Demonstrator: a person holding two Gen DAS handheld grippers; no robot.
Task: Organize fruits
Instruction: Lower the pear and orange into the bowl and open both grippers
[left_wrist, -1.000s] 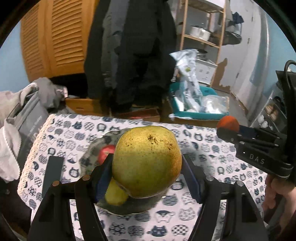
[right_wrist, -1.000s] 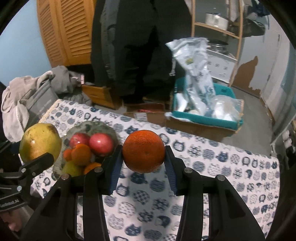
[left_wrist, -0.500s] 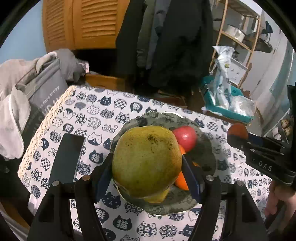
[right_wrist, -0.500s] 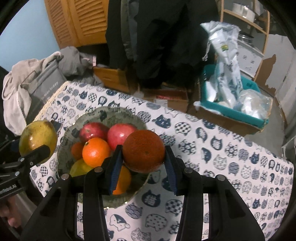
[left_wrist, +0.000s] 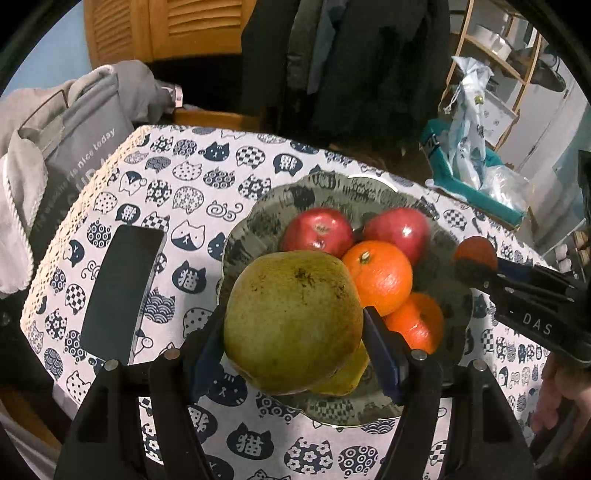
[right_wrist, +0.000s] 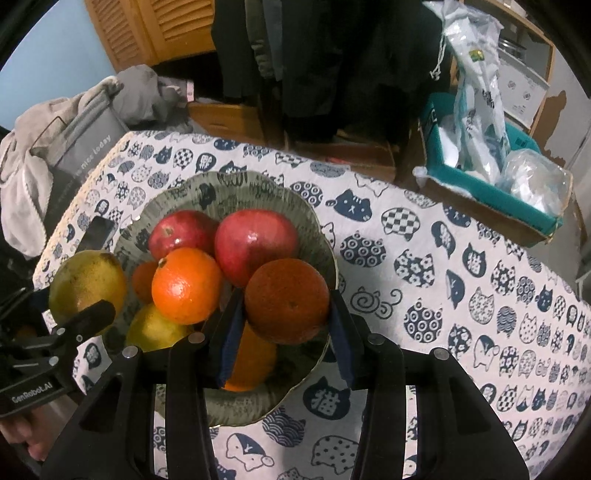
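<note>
My left gripper (left_wrist: 293, 332) is shut on a large green-yellow pear (left_wrist: 291, 319), held just above the near left rim of a grey patterned bowl (left_wrist: 258, 221). In the bowl lie two red apples (left_wrist: 317, 232), oranges (left_wrist: 378, 275) and a yellow fruit (left_wrist: 347, 376) under the pear. My right gripper (right_wrist: 286, 314) is shut on a dark orange (right_wrist: 286, 299), held over the right side of the bowl (right_wrist: 207, 192), beside a red apple (right_wrist: 255, 243) and a bright orange (right_wrist: 186, 284). In the right wrist view the left gripper (right_wrist: 86, 314) holds the pear (right_wrist: 86, 286) at the bowl's left.
A dark phone (left_wrist: 120, 291) lies on the cat-print tablecloth (left_wrist: 177, 184) left of the bowl. A grey bag with clothes (left_wrist: 74, 136) sits past the table's left edge. A teal box with plastic bags (right_wrist: 491, 162) stands on the floor behind. A hand (left_wrist: 554, 391) holds the right gripper.
Both grippers have come down and toward the bowl with their fruit; the bowl now looks larger and lies directly beneath the pear and the dark orange. Both grips are unchanged.
</note>
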